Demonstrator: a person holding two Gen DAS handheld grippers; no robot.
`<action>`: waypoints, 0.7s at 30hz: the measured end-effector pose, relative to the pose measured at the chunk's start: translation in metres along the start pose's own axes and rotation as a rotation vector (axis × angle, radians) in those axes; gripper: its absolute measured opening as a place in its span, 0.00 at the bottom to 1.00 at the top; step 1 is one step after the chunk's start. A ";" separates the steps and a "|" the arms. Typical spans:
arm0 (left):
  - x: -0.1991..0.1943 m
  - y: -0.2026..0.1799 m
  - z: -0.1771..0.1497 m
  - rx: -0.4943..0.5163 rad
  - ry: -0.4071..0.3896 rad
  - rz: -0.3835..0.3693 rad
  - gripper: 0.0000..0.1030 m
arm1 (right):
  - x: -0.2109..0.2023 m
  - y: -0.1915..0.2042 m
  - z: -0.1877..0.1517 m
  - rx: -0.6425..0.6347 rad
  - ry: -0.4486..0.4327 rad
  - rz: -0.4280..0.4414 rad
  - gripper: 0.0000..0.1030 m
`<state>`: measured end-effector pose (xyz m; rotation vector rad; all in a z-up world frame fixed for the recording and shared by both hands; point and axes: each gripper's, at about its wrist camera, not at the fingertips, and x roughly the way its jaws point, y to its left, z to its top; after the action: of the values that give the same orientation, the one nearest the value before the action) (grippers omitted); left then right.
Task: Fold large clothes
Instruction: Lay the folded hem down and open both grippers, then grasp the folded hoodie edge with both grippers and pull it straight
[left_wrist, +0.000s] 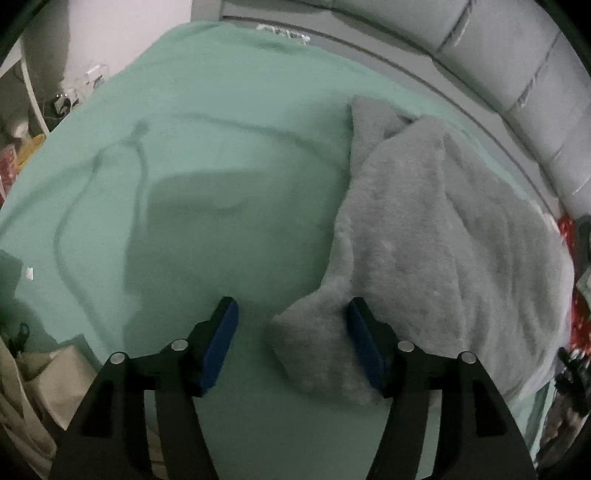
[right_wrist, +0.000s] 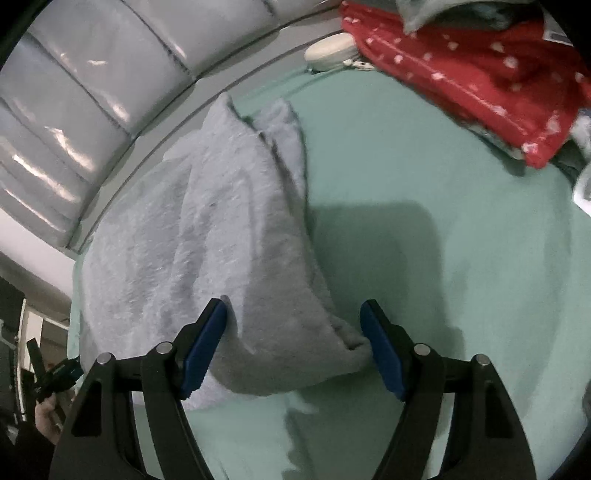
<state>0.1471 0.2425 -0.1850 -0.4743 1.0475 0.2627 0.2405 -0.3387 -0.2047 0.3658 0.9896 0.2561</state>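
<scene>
Grey fleece, a large garment (left_wrist: 424, 236), is seen lying on a mint-green bed sheet (left_wrist: 221, 110), folded over itself, close to a padded grey headboard (left_wrist: 517, 62).

From the left wrist view, the left tool (left_wrist: 291, 314) is shown with its blue pads spread wide. A lower corner of the garment lies between them; the right-hand pad touches the fleece, while the other pad stands clear over bare sheet, so nothing is gripped. Only this view shows a thin cable (left_wrist: 140, 173) lying across the sheet, and cluttered bags at the bed's edge on the left.

From the right wrist view, the right tool (right_wrist: 293, 314) is likewise seen open, its pads set on either side of another folded corner of the garment (right_wrist: 221, 240), touching or nearly touching it on both sides; whether pressure is applied cannot be told. Only this view reveals a red fabric with white spots (right_wrist: 461, 74) heaped at the far side of the bed, and a small white oval object (right_wrist: 328, 51) beside it.
</scene>
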 end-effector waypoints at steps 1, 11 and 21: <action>0.001 0.000 0.000 0.013 0.004 0.006 0.64 | -0.001 0.000 -0.001 -0.004 -0.002 -0.002 0.73; -0.001 -0.004 0.002 -0.003 0.039 -0.040 0.50 | 0.012 0.005 -0.002 -0.055 -0.003 -0.015 0.68; -0.001 -0.035 -0.009 0.292 0.022 0.031 0.15 | 0.011 0.013 0.002 -0.103 -0.019 0.001 0.20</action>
<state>0.1547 0.2078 -0.1788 -0.1976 1.0946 0.1288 0.2472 -0.3230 -0.2071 0.2744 0.9540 0.3030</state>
